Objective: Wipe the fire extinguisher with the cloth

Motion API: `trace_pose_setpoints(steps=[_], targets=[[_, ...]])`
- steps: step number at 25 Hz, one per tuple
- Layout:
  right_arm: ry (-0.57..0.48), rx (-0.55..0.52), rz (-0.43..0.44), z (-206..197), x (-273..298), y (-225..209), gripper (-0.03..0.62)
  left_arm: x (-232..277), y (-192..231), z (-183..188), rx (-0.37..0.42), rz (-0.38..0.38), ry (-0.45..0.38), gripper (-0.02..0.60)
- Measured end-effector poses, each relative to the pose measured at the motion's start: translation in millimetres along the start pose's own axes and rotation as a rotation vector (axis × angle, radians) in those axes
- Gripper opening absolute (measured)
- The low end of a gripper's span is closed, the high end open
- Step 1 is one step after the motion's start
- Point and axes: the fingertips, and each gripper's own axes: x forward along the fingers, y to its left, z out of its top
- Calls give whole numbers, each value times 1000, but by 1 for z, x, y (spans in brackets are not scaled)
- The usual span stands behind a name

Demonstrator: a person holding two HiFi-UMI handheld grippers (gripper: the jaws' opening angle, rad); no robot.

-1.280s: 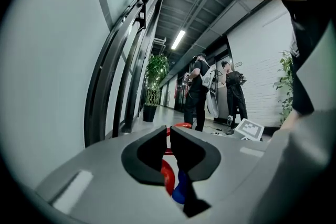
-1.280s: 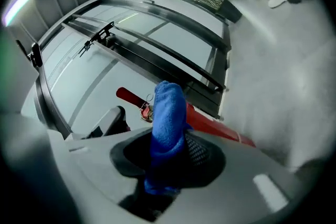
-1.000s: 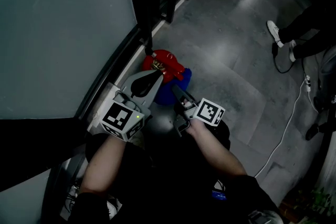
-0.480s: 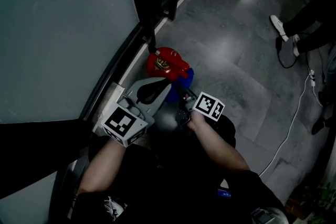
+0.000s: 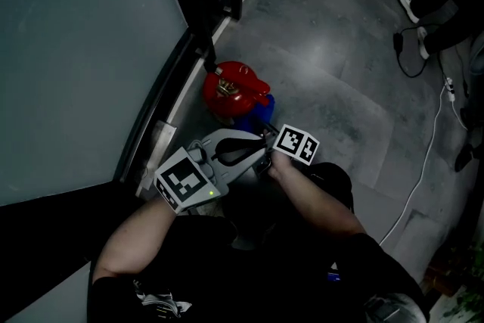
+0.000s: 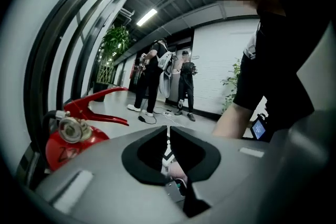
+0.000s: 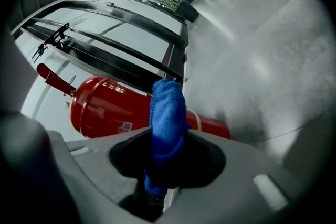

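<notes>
Beside the base of the glass wall (image 5: 76,49), the red fire extinguisher (image 5: 231,91) stands on the grey floor (image 5: 340,87), seen from above in the head view. Its gauge and levers show in the left gripper view (image 6: 73,139), and its body fills the middle of the right gripper view (image 7: 105,105).

The right gripper (image 5: 266,128) has its jaws pinched on the blue cloth (image 5: 261,113). The folded cloth (image 7: 168,107) rises out of the right gripper (image 7: 167,136) and appears to lie against the extinguisher's side.

The left gripper (image 5: 261,150) has its jaws pressed almost together with nothing between them, shown most clearly in its own view (image 6: 168,132).

Compared with half a second ago, the left gripper has drawn back from the extinguisher's top and turned to the right. Its tips now lie just beside the right gripper, below the extinguisher. The cloth has stayed at the extinguisher's lower right.

Bystanders' legs (image 5: 431,11) and a white cable (image 5: 423,163) occupy the floor well apart at the right.
</notes>
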Motion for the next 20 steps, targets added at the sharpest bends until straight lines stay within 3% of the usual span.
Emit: trace_pose_setpoints(steps=[4, 20], targets=[[11, -8, -27, -5, 10, -21, 133, 7, -3, -2, -26, -46, -23, 23], [92, 47, -150, -25, 43, -98, 133, 5, -29, -33, -67, -133, 81, 23]])
